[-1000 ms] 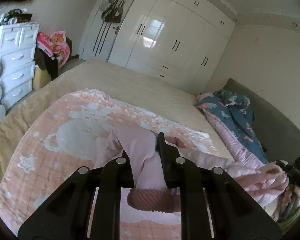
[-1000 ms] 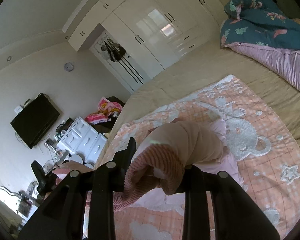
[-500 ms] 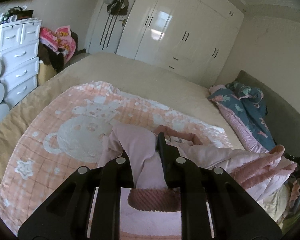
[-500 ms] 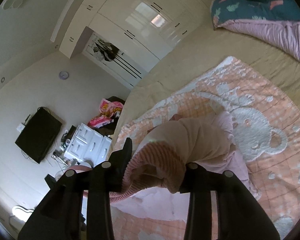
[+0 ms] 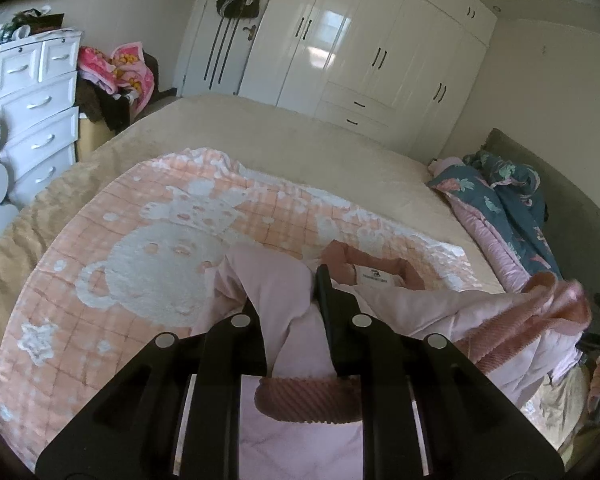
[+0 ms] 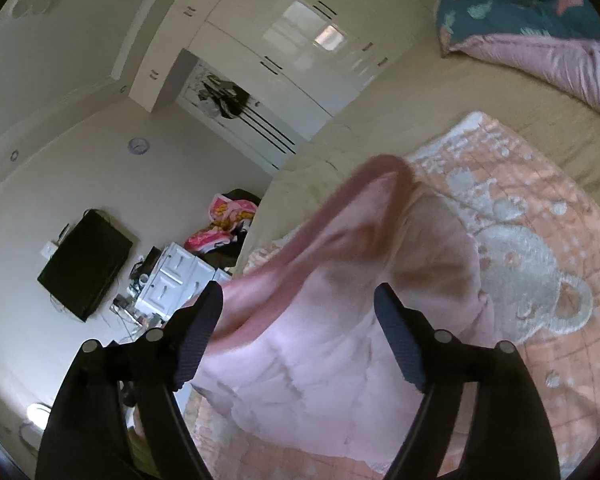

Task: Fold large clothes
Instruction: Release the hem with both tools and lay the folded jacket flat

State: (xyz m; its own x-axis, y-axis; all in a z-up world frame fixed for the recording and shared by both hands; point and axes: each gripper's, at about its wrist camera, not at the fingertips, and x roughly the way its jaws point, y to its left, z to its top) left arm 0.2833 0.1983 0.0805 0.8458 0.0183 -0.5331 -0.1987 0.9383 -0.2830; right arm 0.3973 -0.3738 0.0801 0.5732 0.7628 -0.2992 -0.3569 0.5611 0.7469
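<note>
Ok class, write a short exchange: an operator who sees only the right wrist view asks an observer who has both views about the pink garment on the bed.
Operator: My right gripper is opening, and the pink garment is between its fingers but not pinched. Is the other side held?
Observer: Yes. The left gripper is shut on a fold of it.
Operator: I can't find the collar. Where is it?
Observer: The collar is just beyond the left fingertips. It lies open with its white label facing up.
</note>
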